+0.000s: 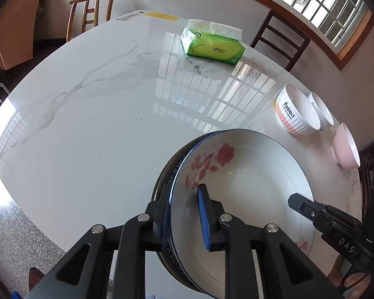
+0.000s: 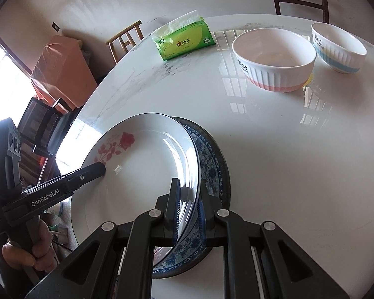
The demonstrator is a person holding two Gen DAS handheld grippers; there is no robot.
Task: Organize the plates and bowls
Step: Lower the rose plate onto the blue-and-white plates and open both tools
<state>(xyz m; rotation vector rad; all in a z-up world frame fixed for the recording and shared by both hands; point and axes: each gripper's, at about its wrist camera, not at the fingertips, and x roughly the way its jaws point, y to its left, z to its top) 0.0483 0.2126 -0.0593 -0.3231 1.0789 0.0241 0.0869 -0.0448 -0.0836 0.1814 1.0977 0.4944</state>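
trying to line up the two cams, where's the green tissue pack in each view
Left wrist: green tissue pack sits top centre, far across the table, left of the bowls.
Right wrist: it sits upper centre-left, left of the pink-banded bowl.
Shared landmark: the rose plate, gripped by both grippers.

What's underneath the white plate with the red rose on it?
Under the rose plate sits a blue patterned plate, with only its right edge showing. Whether anything else lies beneath is hidden. Both grippers' fingers pinch the plates' rims.
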